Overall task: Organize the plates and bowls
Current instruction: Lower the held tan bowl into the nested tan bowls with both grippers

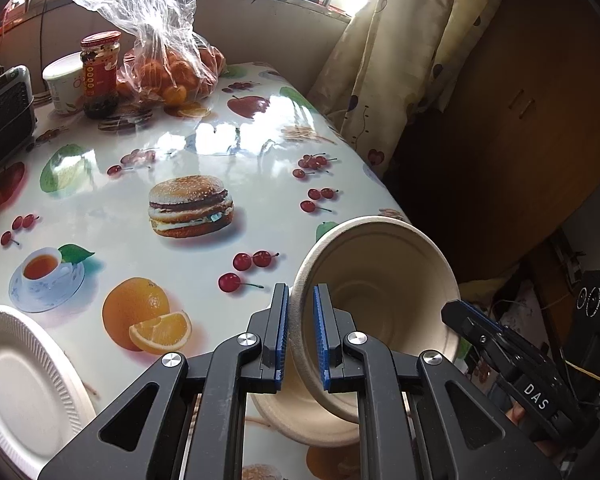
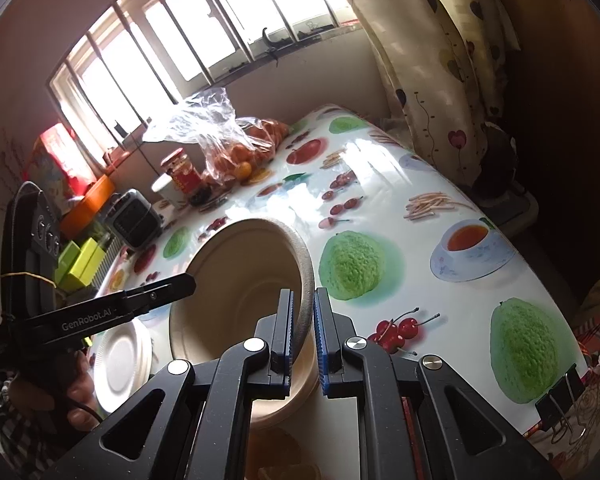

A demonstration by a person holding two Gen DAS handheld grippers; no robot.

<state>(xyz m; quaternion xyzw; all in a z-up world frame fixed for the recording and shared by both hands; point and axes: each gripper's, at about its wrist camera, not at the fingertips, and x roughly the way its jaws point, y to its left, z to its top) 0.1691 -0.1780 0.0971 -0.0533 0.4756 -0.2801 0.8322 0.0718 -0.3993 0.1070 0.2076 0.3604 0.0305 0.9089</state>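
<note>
Blown-out window (image 2: 188, 40) backlight, tabletop (image 1: 220, 136) glare, fisheye vignetting.

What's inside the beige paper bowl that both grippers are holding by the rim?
The bowl is tilted, and the part of its inside that shows looks empty. The left gripper and right gripper each pinch its rim; their fingers cover the lowest part of the interior.

my jaws are black with blue pads, the bowl (image 1: 380, 280) is cream, the plate (image 1: 24, 384) white, the bench (image 1: 204, 152) glossy white with fruit prints.
</note>
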